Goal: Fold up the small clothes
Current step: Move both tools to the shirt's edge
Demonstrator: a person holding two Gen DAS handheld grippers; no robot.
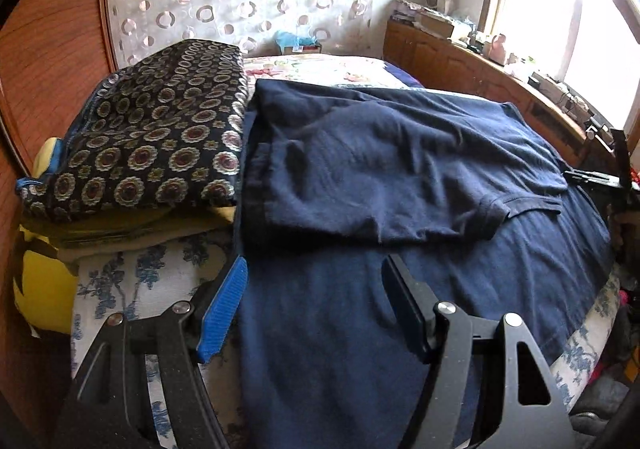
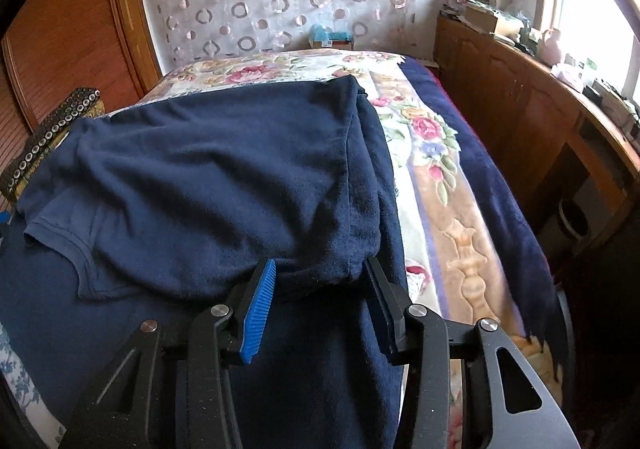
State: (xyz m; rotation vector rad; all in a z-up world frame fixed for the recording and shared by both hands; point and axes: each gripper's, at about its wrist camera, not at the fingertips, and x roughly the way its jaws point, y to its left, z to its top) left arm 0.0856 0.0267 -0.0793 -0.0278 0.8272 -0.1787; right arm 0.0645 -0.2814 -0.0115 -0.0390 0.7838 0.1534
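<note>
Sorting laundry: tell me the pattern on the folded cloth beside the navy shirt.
Dark folded cloth with round floral medallions; left wrist view.

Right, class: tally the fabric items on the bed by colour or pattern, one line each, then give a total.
Navy blue shirt, partly folded: 1
Dark cushion with round floral pattern: 1
Olive-yellow folded cloth under the cushion: 1
Yellow item at the bed's edge: 1
Flowered bedcover: 1
Total: 5

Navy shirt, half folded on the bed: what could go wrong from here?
1. The right gripper has only a bunched fold of the navy shirt between its fingers; it may grab several layers or slip.
2. The left gripper is open over flat cloth, holding nothing, so a lift may be lopsided.
</note>
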